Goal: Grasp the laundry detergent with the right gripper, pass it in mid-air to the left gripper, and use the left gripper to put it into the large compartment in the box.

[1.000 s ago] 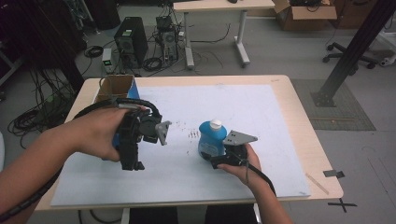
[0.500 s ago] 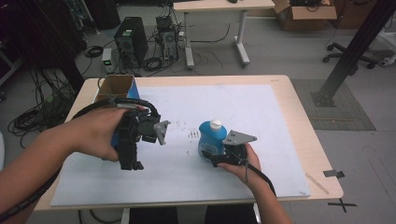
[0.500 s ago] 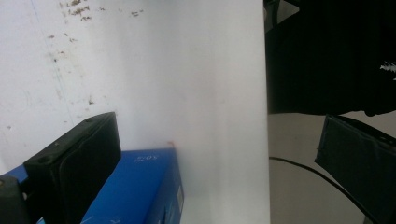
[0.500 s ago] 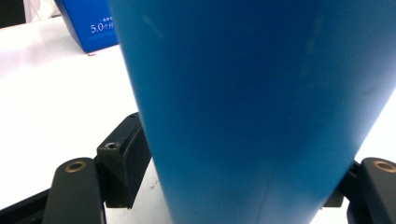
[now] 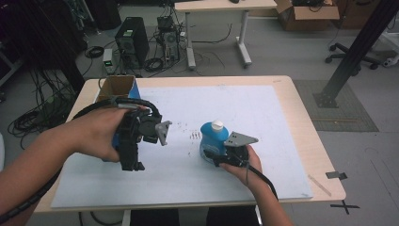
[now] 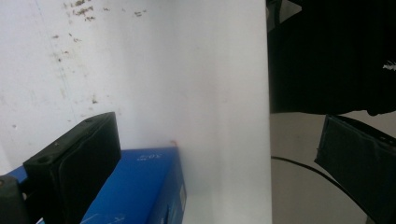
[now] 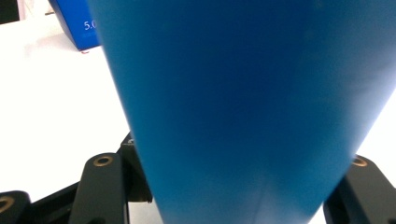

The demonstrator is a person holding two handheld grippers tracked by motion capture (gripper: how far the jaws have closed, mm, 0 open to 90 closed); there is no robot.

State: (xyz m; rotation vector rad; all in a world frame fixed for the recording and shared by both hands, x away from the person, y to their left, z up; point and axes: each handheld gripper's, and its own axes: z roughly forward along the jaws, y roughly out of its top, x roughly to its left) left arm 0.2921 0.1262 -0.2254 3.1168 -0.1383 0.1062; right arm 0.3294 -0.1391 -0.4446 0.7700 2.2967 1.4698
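A blue bottle with a white cap stands upright on the white sheet, right of centre. My right gripper is shut on its lower body from the near side. In the right gripper view the bottle rises between the two black jaws. My left gripper hovers over the sheet's left part, tilted toward the near edge. Its jaws stand wide apart in the left gripper view. A blue box with white print lies beside one jaw, and the other jaw stays well away from it.
An open cardboard box with a blue outer side sits at the table's far left corner. A blue box corner lies beyond the bottle. Small dark specks mark the sheet's middle. The table edge is close to the left gripper.
Hardly anything: my left gripper has shifted slightly toward the near edge. The bottle and my right gripper have stayed put.
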